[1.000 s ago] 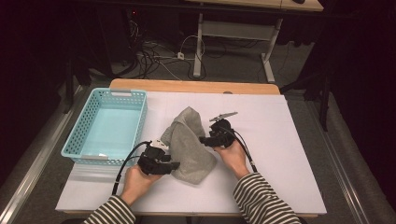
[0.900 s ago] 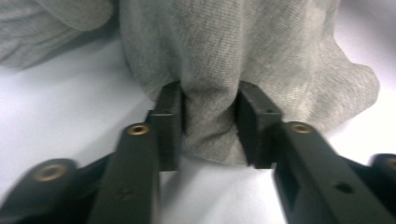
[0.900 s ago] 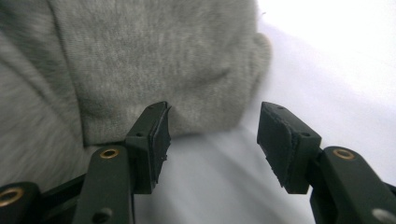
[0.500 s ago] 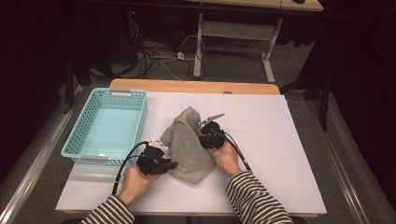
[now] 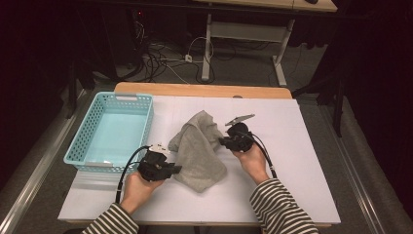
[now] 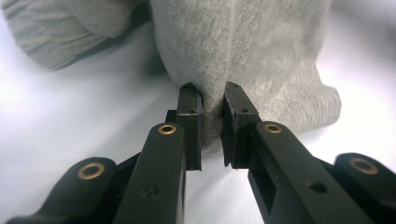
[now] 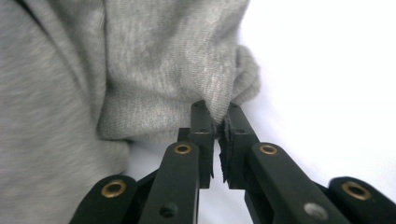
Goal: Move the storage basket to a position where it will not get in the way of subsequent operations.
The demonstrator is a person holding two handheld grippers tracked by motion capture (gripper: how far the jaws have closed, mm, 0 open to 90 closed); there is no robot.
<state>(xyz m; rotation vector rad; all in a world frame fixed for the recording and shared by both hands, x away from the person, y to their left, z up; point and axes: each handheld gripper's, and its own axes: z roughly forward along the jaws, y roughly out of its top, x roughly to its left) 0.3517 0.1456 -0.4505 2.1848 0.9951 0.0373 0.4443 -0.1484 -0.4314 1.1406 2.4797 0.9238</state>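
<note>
Grey cloth [image 5: 199, 148] pinched by both grippers, left [image 6: 212, 119] and right [image 7: 219, 135], jaws clamped on fabric; still crumpled on bench [image 5: 292, 161], basket [image 5: 85, 163] empty.

I am finding no words, labels, brand marks or numbers that can be read anywhere. I am looking over the crumpled grey knitted cloth [image 5: 199, 148] and its weave is carrying no print or tag. Left of that cloth, the light blue perforated plastic basket [image 5: 83, 146] is showing no lettering that I can make out, and a small pale patch on its near rim is too small to tell.
</note>
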